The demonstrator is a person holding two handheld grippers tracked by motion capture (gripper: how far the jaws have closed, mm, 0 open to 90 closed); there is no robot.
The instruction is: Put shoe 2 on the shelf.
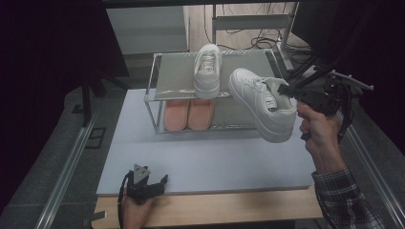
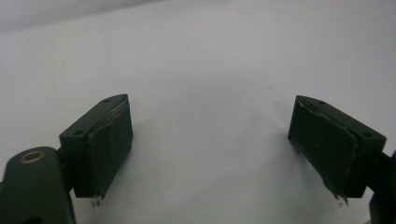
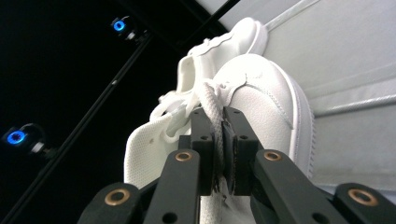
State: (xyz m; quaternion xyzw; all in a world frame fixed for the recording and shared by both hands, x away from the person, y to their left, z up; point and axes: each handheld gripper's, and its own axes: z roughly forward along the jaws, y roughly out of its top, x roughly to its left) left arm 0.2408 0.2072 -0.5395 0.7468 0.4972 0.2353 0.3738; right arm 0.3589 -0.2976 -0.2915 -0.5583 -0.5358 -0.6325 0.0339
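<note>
A white sneaker (image 1: 261,102) hangs in the air in front of the right end of a two-tier shoe rack (image 1: 176,76). My right gripper (image 1: 285,89) is shut on the edge of its opening; in the right gripper view the black jaws pinch the sneaker (image 3: 261,102) at the laces and collar, my right gripper (image 3: 218,140) pointing along it. A second white sneaker (image 1: 208,69) stands on the rack's top shelf, also seen beyond the held one as the far sneaker (image 3: 233,37). My left gripper (image 1: 155,183) rests at the table's near left, open, its pads (image 2: 109,144) apart over bare board.
A pair of pink slippers (image 1: 188,114) lies on the rack's lower shelf. The pale grey board (image 1: 200,157) lies on a wooden table whose front edge (image 1: 215,207) runs along the bottom. Dark curtains and metal rails flank the table; cables lie on the floor behind.
</note>
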